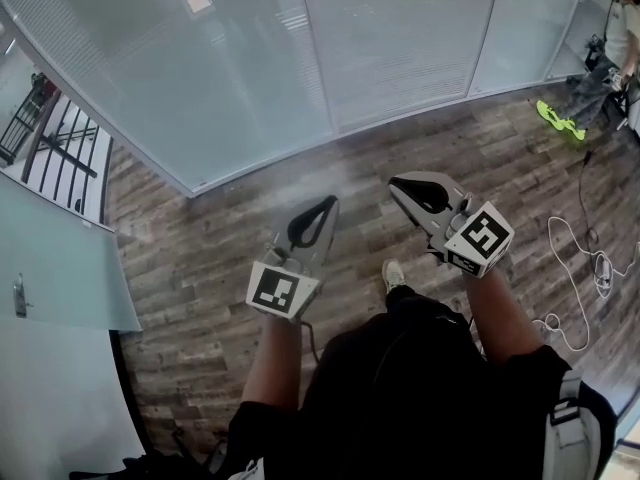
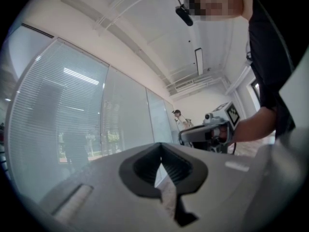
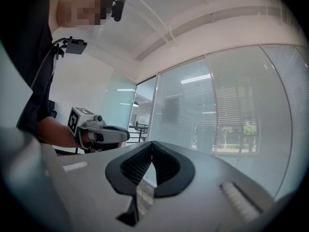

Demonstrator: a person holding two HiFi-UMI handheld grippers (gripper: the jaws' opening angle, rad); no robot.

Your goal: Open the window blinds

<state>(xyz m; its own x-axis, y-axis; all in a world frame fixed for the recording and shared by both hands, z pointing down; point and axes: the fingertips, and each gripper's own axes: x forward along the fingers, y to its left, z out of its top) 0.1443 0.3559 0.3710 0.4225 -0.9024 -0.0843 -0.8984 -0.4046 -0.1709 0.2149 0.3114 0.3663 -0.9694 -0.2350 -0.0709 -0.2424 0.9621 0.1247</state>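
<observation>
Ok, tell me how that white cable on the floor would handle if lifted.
The cable lies in loose loops, so it is probably floppy and would droop from any grip. It looks thin, so likely light. Its loops might snag or drag.

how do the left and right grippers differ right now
The left hand-held gripper sits lower in the head view, nearer the person. The right hand-held gripper reaches farther forward, toward the blinds. The left one's tip leans right and the right one's leans left, so the tips converge. Shared: both are shut, hold nothing, and are clear of the blinds.
</observation>
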